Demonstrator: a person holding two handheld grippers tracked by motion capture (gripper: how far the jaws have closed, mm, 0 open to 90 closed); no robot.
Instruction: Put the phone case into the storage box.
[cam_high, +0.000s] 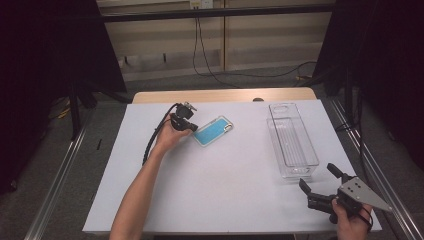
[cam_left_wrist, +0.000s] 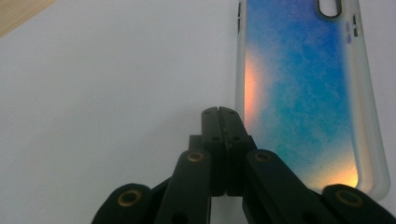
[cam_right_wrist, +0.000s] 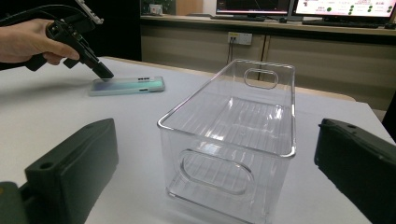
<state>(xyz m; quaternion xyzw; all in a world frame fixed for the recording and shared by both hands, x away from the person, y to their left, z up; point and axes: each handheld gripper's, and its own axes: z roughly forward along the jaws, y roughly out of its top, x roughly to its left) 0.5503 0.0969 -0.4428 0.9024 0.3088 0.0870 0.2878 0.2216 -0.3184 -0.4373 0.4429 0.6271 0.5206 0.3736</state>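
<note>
A phone case (cam_high: 215, 131) with a blue back and pale translucent rim lies flat on the white table (cam_high: 210, 190), left of centre. My left gripper (cam_high: 193, 126) points down at the case's left end with its jaws pressed together and nothing between them. In the left gripper view the shut tips (cam_left_wrist: 218, 112) sit on the table right beside the case's (cam_left_wrist: 299, 93) rim. My right gripper (cam_high: 318, 176) is held near the front right corner, jaws wide open and empty. In the right gripper view the open right gripper (cam_right_wrist: 215, 135) faces a clear plastic bin (cam_right_wrist: 233, 116).
The clear bin (cam_high: 292, 141) stands lengthwise on the right side of the table, with cut-out handles at both ends. A wooden table edge (cam_high: 225, 95) runs along the back. Cables lie on the floor beyond, and dark curtains flank both sides.
</note>
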